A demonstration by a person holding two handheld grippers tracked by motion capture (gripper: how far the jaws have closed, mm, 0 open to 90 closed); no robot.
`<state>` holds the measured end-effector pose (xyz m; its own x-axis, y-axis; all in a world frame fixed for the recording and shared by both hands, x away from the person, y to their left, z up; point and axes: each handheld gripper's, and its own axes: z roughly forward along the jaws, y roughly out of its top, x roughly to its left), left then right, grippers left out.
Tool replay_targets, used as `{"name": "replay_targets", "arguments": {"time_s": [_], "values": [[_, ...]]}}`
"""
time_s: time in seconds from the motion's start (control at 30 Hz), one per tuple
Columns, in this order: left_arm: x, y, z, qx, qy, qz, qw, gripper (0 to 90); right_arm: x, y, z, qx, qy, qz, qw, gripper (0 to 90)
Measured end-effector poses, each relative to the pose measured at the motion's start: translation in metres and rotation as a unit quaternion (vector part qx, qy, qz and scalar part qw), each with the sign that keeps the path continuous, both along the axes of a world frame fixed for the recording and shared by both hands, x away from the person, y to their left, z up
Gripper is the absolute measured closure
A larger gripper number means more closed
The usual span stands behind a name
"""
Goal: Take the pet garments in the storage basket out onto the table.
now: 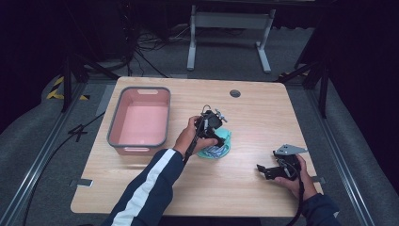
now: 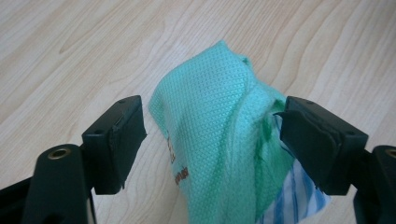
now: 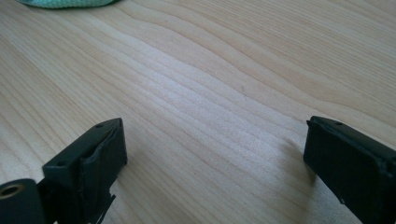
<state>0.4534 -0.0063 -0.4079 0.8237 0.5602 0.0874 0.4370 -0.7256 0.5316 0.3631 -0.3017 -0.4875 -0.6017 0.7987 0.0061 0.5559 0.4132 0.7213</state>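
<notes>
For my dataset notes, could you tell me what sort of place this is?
Probably a lab recording booth: a wooden table ringed by dark curtains, cables on the grey floor, and a person working handheld grippers, left gripper and right gripper.

Brown print on the green cloth [image 2: 210, 140] is unreadable.

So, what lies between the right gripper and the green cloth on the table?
Bare wood. In the high view the table between the right gripper and the green cloth holds nothing; the right gripper view shows plain tabletop up to the cloth's edge.
</notes>
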Motion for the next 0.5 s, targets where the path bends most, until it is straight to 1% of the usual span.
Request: {"name": "replay_targets", "arguments": {"time_s": [0.03,0.1,0.17,0.2,0.27,0.33,0.4,0.5], "values": [[-0.001,0.000,0.001,0.007,-0.002,-0.002,1.0000,24.5,0.000,0.000,0.000,0.000,0.000,0.000,1.0000,6.2],[-0.004,0.001,0.004,0.012,-0.006,-0.008,0.9999,24.1,0.000,0.000,0.000,0.000,0.001,-0.001,1.0000,6.2],[-0.008,0.003,0.006,0.003,-0.012,-0.012,0.9999,23.6,0.000,0.000,0.000,0.000,0.000,0.000,1.0000,6.2],[-0.008,0.003,0.006,0.003,-0.012,-0.012,0.9999,23.4,0.000,0.000,0.000,0.000,0.000,0.000,1.0000,6.2],[-0.012,0.006,0.009,0.005,-0.016,-0.015,0.9998,23.1,0.000,0.000,0.000,0.000,0.001,-0.001,1.0000,6.3],[-0.019,0.011,0.011,0.003,-0.024,-0.028,0.9993,23.1,0.000,0.000,0.000,0.000,0.001,-0.001,1.0000,6.3],[-0.024,0.017,0.012,0.006,-0.030,-0.033,0.9990,22.2,0.000,0.000,0.000,0.000,0.001,-0.001,1.0000,6.3],[-0.030,0.023,0.013,0.004,-0.032,-0.035,0.9989,22.0,0.000,0.000,0.000,0.000,0.001,-0.001,1.0000,6.3]]}}
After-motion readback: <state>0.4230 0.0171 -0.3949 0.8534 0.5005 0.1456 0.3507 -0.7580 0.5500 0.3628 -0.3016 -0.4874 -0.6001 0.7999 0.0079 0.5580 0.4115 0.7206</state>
